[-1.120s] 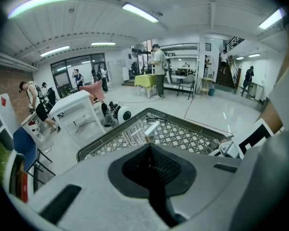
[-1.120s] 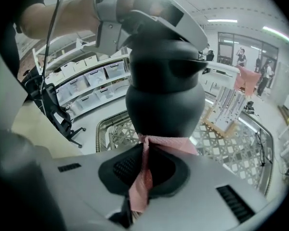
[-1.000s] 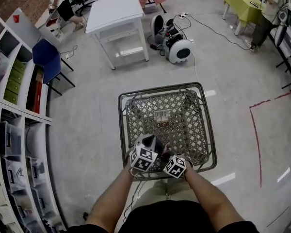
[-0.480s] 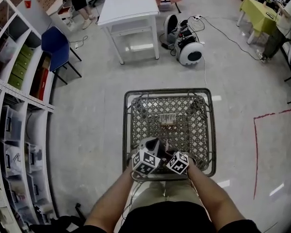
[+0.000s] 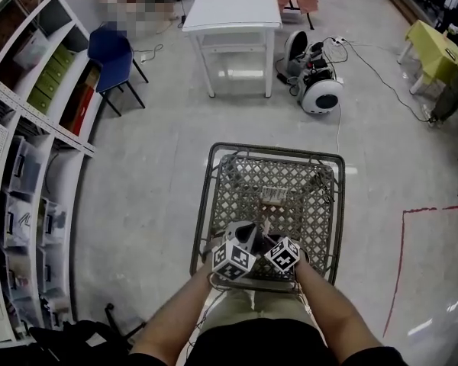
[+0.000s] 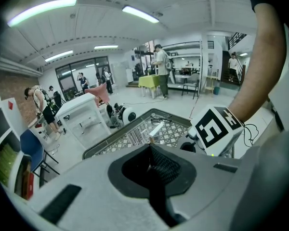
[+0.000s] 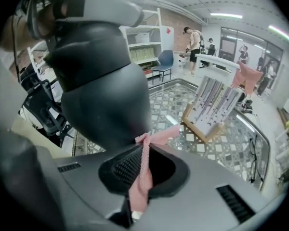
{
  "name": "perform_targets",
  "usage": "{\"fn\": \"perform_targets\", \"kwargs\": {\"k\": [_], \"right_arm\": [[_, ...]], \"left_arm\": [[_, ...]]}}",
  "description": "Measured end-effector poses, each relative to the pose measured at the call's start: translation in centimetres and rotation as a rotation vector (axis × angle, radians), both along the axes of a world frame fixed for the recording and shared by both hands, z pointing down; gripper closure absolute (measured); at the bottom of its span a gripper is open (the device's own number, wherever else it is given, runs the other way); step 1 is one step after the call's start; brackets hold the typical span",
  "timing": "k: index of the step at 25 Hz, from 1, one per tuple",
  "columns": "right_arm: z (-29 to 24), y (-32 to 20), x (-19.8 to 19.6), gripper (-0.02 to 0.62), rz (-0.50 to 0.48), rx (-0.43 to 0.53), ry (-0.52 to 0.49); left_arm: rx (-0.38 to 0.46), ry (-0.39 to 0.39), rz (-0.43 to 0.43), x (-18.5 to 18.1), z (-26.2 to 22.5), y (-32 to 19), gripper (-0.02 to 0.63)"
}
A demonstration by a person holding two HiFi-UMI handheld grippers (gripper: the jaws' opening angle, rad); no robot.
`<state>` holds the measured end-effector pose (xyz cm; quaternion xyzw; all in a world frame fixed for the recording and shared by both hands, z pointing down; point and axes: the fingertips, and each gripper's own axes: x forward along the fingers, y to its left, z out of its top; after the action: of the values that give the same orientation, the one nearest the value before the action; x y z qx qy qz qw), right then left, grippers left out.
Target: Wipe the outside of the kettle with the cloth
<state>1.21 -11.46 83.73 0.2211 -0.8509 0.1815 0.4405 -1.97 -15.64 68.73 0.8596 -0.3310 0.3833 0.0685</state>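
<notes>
We find lattice-top table; dark kettle at its near edge, between both grippers.
Left gripper: jaws together, nothing seen between.
Right gripper: jaws clamped on pink cloth, cloth tip against kettle side.
We advise: press cloth flat, sweep round wall, light pressure lest kettle tip.

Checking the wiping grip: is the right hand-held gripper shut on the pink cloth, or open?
Shut on it: the right hand-held gripper has its jaws together, with the pink cloth pinched between them and bunched at the tips.
</notes>
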Motion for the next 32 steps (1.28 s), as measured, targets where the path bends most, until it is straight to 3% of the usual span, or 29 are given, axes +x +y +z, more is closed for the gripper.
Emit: {"fn": "perform_targets", "kwargs": {"k": [11,19,26,29,32], "right_arm": [[-8.4,-1.8,4.7,0.571,0.223,0.057,-0.173],[-13.2,0.5,12.4,0.571,0.344,0.134,-0.165],[-14.2,2.2,16.8,0.571,0.461,0.163,-0.167],[-13.8,2.7,17.7,0.562,0.486,0.157,-0.154],[-13.7,2.9,18.1,0.505,0.5,0.155,-0.142]], "left_arm": [[0.0,-0.005,-0.014,-1.0,0.2,-0.4,0.597],[0.015,0.006,-0.009,-0.6,-0.1,-0.3,0.597],[0.176,0.172,-0.17,-2.2,-5.9,-0.6,0.598],[0.187,0.241,-0.2,-3.3,-8.0,1.1,0.597],[0.186,0.275,-0.209,-4.4,-9.8,2.9,0.597]]}}
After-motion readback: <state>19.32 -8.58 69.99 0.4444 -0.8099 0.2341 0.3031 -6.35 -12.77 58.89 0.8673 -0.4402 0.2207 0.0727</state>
